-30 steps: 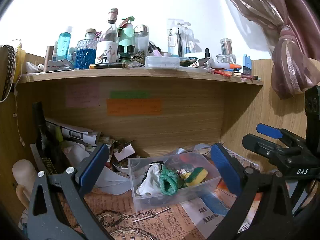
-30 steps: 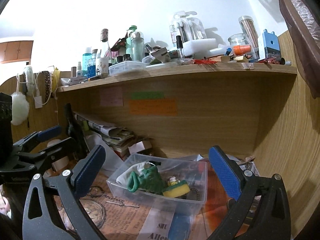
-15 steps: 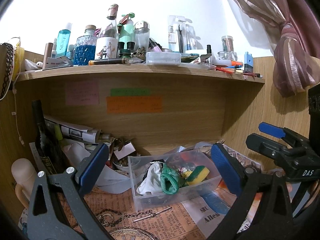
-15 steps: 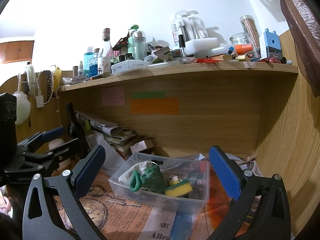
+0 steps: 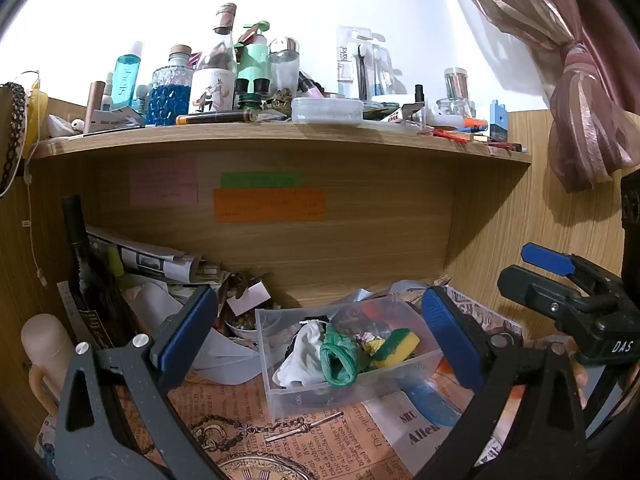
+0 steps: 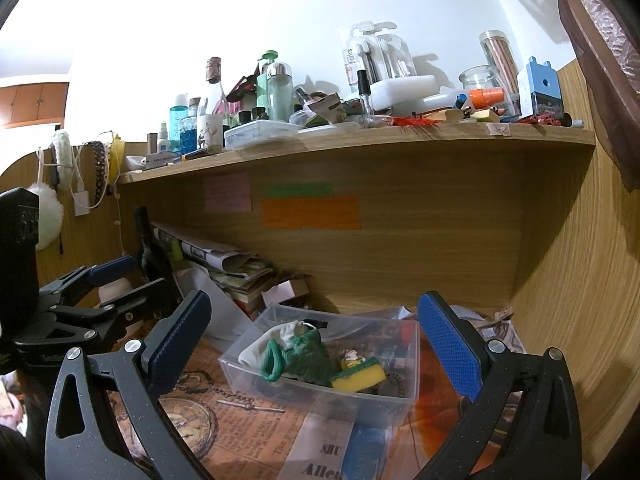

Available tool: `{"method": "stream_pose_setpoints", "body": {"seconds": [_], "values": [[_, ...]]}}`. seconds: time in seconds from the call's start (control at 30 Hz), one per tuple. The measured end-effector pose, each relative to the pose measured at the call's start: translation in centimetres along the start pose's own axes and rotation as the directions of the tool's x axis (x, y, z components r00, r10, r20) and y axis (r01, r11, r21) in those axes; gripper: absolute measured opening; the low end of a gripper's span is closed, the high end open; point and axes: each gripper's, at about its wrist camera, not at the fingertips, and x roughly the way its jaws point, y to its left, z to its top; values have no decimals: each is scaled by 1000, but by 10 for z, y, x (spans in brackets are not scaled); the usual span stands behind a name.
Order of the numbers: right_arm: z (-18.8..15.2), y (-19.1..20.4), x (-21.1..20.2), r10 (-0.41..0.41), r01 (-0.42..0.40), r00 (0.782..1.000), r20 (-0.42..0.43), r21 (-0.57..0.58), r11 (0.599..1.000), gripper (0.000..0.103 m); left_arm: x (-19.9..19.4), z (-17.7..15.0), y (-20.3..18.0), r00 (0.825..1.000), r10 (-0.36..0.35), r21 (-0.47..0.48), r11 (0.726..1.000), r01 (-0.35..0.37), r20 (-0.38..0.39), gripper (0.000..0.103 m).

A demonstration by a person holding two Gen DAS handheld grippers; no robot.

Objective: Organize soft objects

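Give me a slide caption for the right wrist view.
Open right gripper faces a clear plastic bin holding green knitted cloth and yellow-green sponge.

Shelf [image 5: 280, 136]: crowded with bottles [image 5: 170, 92] and jars [image 6: 478, 80].
Back panel: pink [image 5: 164, 182], green [image 5: 260, 180] and orange notes [image 5: 269, 205].
Below: dark bottle [image 5: 86, 280], leaning newspapers [image 5: 148, 258].
Desk [image 5: 224, 404]: vintage-print paper with pocket watch [image 6: 186, 426].
Right: tied curtain [image 5: 584, 136].

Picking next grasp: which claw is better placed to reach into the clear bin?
Slight edge to the right claw: open and empty, with the clear bin and green knit piece centred between its fingers. The left claw, also open, sees the bin more right of centre.
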Motion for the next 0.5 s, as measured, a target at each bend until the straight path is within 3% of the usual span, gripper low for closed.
{"method": "stream_pose_setpoints", "body": {"seconds": [0.5], "values": [[-1,0,-1,-3,3,1000,1,0,1000,103,1,0,1,1000,-7,1,1000,7,0,103]]}}
